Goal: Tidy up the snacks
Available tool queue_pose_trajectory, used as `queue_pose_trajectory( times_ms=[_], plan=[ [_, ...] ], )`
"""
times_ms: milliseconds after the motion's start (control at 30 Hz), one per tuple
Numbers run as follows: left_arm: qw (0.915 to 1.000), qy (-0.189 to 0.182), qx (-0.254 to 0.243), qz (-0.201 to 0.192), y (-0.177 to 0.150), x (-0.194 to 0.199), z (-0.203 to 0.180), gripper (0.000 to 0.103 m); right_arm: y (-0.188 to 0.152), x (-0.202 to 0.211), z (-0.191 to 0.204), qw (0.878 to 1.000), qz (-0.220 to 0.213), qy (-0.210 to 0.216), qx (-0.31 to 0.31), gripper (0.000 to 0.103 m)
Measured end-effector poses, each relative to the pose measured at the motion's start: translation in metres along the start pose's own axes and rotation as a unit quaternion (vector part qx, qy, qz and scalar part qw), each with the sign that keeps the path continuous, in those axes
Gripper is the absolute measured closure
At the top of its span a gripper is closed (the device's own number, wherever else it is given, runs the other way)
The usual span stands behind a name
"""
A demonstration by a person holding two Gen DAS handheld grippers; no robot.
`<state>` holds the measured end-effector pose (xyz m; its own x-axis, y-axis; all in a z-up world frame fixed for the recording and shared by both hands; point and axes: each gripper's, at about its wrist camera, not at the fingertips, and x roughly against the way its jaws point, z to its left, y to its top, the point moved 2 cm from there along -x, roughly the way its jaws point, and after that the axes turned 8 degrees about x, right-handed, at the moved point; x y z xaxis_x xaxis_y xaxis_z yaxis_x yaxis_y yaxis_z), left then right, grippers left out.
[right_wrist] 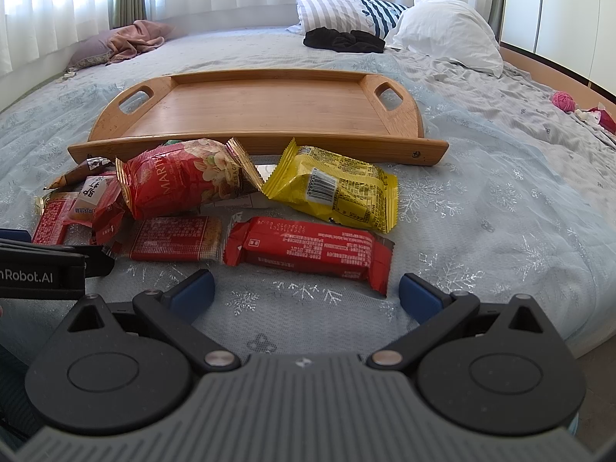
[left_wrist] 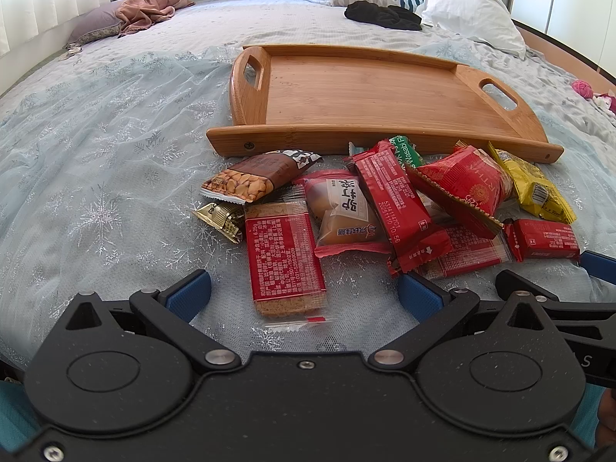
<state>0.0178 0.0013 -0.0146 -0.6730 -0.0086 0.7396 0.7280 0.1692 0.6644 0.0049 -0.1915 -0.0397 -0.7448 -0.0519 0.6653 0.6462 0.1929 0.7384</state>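
Note:
A pile of wrapped snacks lies on the bed in front of an empty wooden tray (left_wrist: 369, 92) (right_wrist: 269, 107). My left gripper (left_wrist: 304, 294) is open, its blue pads either side of a red-labelled biscuit pack (left_wrist: 285, 258). Beside it lie a peanut bar (left_wrist: 254, 177), a pink cake packet (left_wrist: 346, 211) and a long red bar (left_wrist: 400, 204). My right gripper (right_wrist: 306, 292) is open just before a red bar (right_wrist: 308, 250). Behind that are a yellow packet (right_wrist: 338, 188) and a red nut bag (right_wrist: 181, 181). The right gripper also shows at the right edge of the left wrist view (left_wrist: 558, 288).
The bed has a pale blue snowflake cover (left_wrist: 96, 177). Pillows (right_wrist: 442, 30), black clothing (right_wrist: 342, 40) and a brown cloth (right_wrist: 134, 38) lie at the far end. A pink yarn ball (right_wrist: 564, 100) sits at the right. The bed's edge falls away at the right.

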Motion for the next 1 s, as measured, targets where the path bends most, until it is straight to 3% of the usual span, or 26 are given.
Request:
queue_pose_trajectory(
  times_ms=[400, 700, 900, 1000],
  plan=[
    [0.9999, -0.007, -0.005, -0.006, -0.003, 0.0, 0.002, 0.0, -0.003, 0.0, 0.001, 1.0, -0.006, 0.0, 0.0, 0.0],
    [0.9987, -0.028, -0.024, -0.037, -0.011, 0.009, 0.008, 0.001, -0.001, 0.01, -0.001, 1.0, -0.019, 0.005, -0.006, 0.0],
    [0.9969, -0.053, -0.022, -0.053, -0.01, 0.03, 0.014, 0.031, 0.001, 0.022, -0.014, 0.996, -0.063, 0.044, -0.051, 0.0],
    [0.9959, -0.06, -0.018, -0.065, -0.007, 0.038, 0.016, 0.044, 0.004, 0.025, -0.014, 0.995, -0.082, 0.036, -0.051, 0.0]
  ],
)
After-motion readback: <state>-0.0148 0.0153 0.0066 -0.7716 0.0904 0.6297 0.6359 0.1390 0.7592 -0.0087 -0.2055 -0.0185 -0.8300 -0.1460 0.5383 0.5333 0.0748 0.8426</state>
